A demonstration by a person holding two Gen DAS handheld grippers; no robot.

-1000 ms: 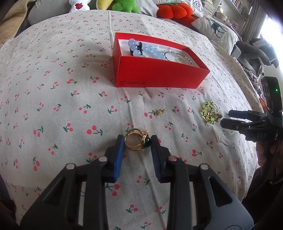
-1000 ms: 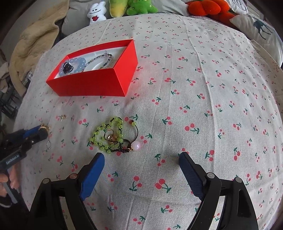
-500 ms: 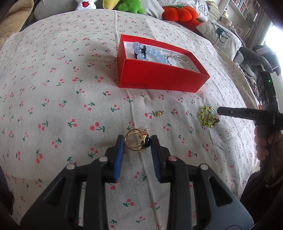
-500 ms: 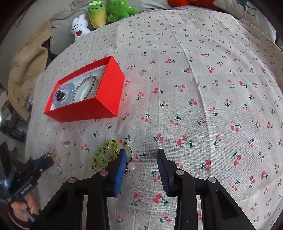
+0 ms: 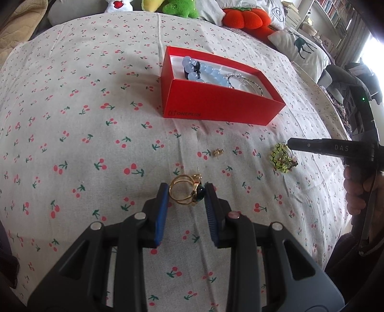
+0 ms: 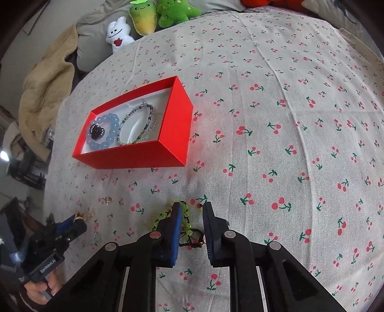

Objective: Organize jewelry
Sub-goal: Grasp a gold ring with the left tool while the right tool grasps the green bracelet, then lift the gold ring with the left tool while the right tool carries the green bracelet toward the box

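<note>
My left gripper (image 5: 186, 192) is shut on a gold ring with a dark stone (image 5: 187, 194) and holds it above the cherry-print cloth. My right gripper (image 6: 191, 213) is narrowed around a green bead bracelet (image 6: 186, 224), which hangs between its pads; it also shows in the left wrist view (image 5: 281, 159). A red box (image 5: 216, 105) holds a blue bead bracelet (image 5: 204, 70), a black clip (image 6: 96, 130) and a thin bead bracelet (image 6: 139, 123). A small gold earring (image 5: 218, 152) lies on the cloth before the box.
Plush toys (image 6: 153, 14) and pillows (image 5: 300, 45) line the far edge of the bed. A beige blanket (image 6: 45, 91) lies at the left. A small silver piece (image 6: 96, 236) lies near the left gripper in the right wrist view.
My right gripper has closed from wide open onto the green bracelet and lifted it off the cloth. My left gripper has risen a little with the ring still held.
</note>
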